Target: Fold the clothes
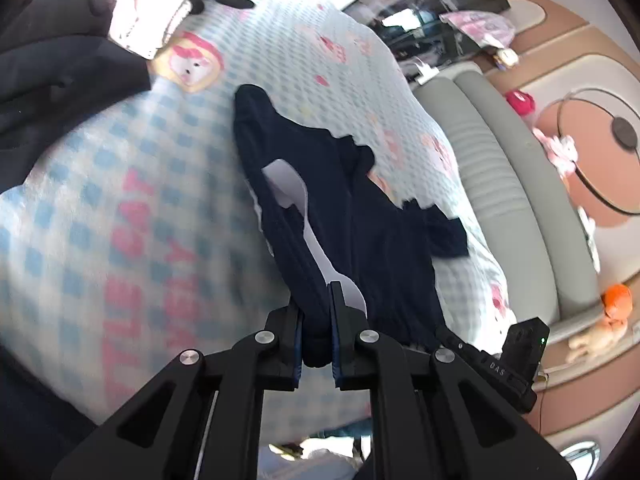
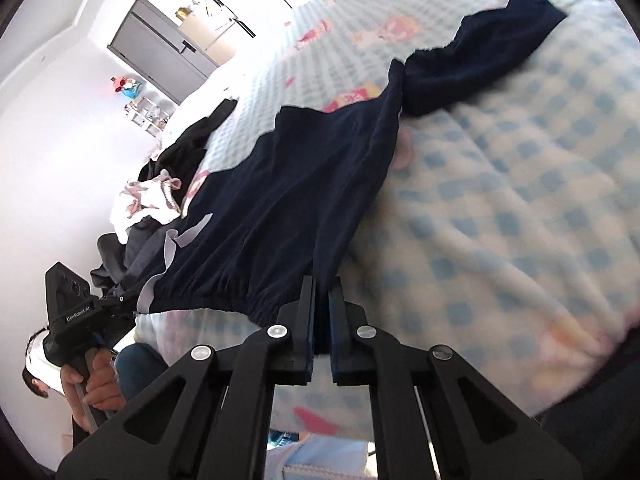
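Observation:
Dark navy shorts (image 1: 320,200) with a white side stripe (image 1: 288,184) lie stretched over a blue checked blanket (image 1: 120,200). My left gripper (image 1: 316,300) is shut on one end of the bunched elastic waistband. At the other end of the waistband, my right gripper (image 2: 322,284) is shut on the shorts (image 2: 288,200). The legs trail away across the blanket (image 2: 520,200) towards its far side. Each view catches the other tool at its edge: the right gripper's black housing (image 1: 520,352), and the left gripper's housing (image 2: 68,312) held by a person's hand (image 2: 96,384).
A pile of dark clothes (image 1: 60,60) and a white-and-pink garment (image 1: 148,12) lie at the blanket's far end, the same pile (image 2: 152,200) showing in the right wrist view. A grey sofa (image 1: 500,168), a round table (image 1: 600,152) and an orange toy (image 1: 616,300) stand beside it.

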Demonstrator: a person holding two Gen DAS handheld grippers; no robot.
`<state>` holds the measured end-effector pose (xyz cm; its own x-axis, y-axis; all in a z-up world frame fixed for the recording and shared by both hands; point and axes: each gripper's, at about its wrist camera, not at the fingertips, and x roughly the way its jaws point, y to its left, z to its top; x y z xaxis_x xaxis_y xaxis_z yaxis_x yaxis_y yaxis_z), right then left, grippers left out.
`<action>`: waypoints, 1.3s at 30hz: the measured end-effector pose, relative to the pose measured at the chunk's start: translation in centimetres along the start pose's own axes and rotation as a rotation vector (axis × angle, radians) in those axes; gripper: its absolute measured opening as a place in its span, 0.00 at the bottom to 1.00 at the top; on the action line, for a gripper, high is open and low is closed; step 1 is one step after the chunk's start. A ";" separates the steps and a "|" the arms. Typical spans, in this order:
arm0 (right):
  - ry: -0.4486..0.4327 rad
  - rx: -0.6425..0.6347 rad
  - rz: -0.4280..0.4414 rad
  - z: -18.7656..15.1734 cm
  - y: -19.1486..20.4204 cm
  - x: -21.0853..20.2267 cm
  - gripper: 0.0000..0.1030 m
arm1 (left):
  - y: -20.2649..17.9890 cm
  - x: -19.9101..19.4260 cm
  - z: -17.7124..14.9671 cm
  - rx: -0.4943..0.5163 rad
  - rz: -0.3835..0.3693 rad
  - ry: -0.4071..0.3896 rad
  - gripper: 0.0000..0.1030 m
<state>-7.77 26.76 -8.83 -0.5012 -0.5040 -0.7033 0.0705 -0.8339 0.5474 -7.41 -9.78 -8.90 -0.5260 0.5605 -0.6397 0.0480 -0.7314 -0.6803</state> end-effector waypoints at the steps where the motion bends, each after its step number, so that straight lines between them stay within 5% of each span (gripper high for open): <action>1: -0.004 0.004 0.008 -0.1 0.0 -0.6 0.04 | -0.1 -0.3 -0.2 0.010 0.001 0.007 0.11; 7: -0.011 0.034 0.052 -1.7 -0.5 -2.7 0.04 | 0.3 -1.0 -2.5 0.029 0.007 0.035 0.11; 17: 0.002 0.103 -0.006 -2.5 -3.3 -2.3 0.07 | 3.3 0.4 -3.7 -0.054 0.058 0.039 0.12; 18: 0.002 0.110 -0.002 -2.4 -3.5 -2.4 0.09 | 3.4 0.5 -3.7 -0.058 0.056 0.037 0.12; 22: 0.028 0.126 0.028 -1.9 -4.0 -1.7 0.47 | 4.2 1.0 -4.0 -0.086 0.044 0.046 0.19; 24: 0.074 0.118 0.045 -1.6 -3.9 -0.4 0.55 | 4.6 1.3 -4.0 -0.097 0.051 0.049 0.20; 29: 0.114 0.061 0.021 -0.6 -2.3 3.5 0.56 | 5.2 2.1 -4.0 -0.112 0.081 0.054 0.20; 30: 0.118 0.041 0.009 -0.5 -1.9 4.1 0.55 | 5.4 2.3 -4.0 -0.116 0.083 0.059 0.21; 32: 0.137 -0.001 -0.029 -0.6 -1.1 5.1 0.16 | 5.5 2.7 -4.1 -0.114 0.093 0.072 0.21; 33: 0.131 -0.004 -0.026 -0.8 -0.9 4.8 0.08 | 5.3 2.7 -4.2 -0.101 0.095 0.073 0.18; 39: 0.039 0.045 0.061 -2.0 -0.3 0.3 0.07 | 3.4 1.8 -4.7 -0.008 0.049 0.042 0.12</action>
<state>-6.24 26.41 -10.12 -0.4628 -0.5628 -0.6849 0.0603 -0.7908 0.6090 -4.26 -9.40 -14.04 -0.4865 0.5400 -0.6868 0.0793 -0.7556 -0.6503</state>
